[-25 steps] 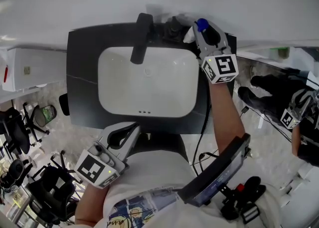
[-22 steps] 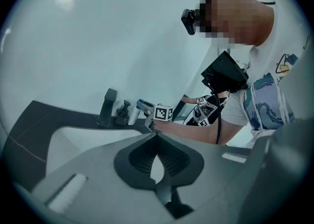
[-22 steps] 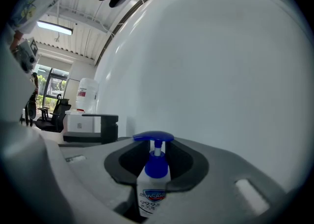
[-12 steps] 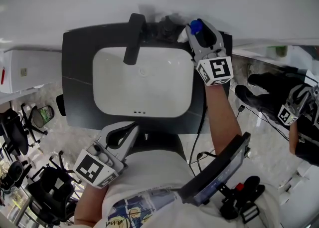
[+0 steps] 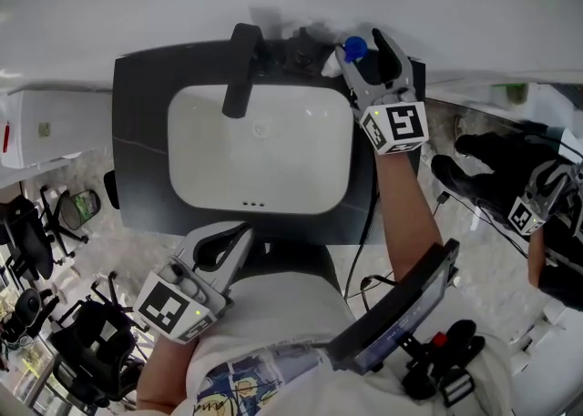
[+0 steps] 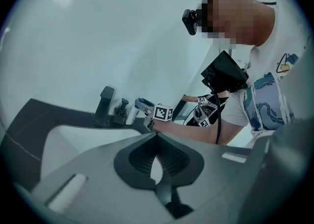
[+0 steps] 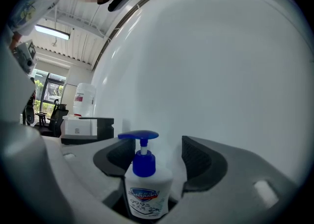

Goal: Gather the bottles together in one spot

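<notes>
Bottles [image 5: 314, 52] stand clustered at the back right corner of the desk [image 5: 146, 132], behind the white basin [image 5: 260, 146] and just right of the black faucet [image 5: 239, 68]. Right claw [image 5: 363, 50]: jaws opening. A second ago they were much nearer together around the blue-pump soap bottle [image 7: 145, 191]; now they spread. The bottle is upright between them, close to one pad, with a clear gap to the other, so neither presses on it. Its base is hidden behind the claw body, so contact with the desk is inferred, not seen. Relative to the faucet, its position has hardly shifted over the last second; the change is the loosening, not a carry. Left claw [image 6: 156, 137]: pressed together, holding nothing, kept low near the person's waist, well apart from the desk top. The smaller neighbours, a dark pump bottle [image 6: 120, 112] and a white bottle [image 6: 131, 115], stand just beside the soap bottle on its faucet side. Whether they touch it cannot be told. Judgement: this is the release of the soap bottle into the group. No stray bottle shows elsewhere on the desk, so gathering looks complete or nearly so. The remaining step is a straight withdrawal without clipping the pump head.
</notes>
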`<state>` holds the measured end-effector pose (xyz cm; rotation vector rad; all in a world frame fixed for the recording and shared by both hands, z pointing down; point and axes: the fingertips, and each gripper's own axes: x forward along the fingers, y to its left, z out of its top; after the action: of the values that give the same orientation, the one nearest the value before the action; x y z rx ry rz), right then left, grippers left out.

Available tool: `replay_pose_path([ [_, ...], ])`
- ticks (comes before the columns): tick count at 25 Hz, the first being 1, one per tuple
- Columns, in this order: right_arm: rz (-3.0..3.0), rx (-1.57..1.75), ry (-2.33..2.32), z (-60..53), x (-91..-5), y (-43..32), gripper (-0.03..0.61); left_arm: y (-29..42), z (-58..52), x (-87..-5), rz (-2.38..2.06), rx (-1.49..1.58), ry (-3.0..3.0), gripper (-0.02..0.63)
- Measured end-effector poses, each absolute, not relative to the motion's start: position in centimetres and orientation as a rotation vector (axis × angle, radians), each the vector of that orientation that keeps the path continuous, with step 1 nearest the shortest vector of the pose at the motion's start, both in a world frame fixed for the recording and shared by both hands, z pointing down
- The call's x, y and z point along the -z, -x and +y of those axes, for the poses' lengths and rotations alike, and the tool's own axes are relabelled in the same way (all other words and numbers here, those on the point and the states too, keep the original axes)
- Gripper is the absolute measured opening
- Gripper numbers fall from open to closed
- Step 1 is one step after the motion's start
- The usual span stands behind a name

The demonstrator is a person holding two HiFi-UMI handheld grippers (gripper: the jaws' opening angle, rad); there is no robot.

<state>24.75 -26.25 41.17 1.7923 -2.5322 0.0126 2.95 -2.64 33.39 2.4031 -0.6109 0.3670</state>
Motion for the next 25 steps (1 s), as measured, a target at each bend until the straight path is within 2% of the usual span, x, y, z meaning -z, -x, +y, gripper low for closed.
replay_pose_path([
  [10, -2.553, 0.020, -1.750, -26.4, -41.3, -24.6, 0.385, -3.6, -2.5, -33.6, -0.610, -0.378, -2.400, 0.002],
  [25, -2.537, 0.065, -1.673, -25.6, -41.2, -23.2, 0.390, -3.3, -1.9, -32.9, -0.621, -0.369, -2.415, 0.002],
])
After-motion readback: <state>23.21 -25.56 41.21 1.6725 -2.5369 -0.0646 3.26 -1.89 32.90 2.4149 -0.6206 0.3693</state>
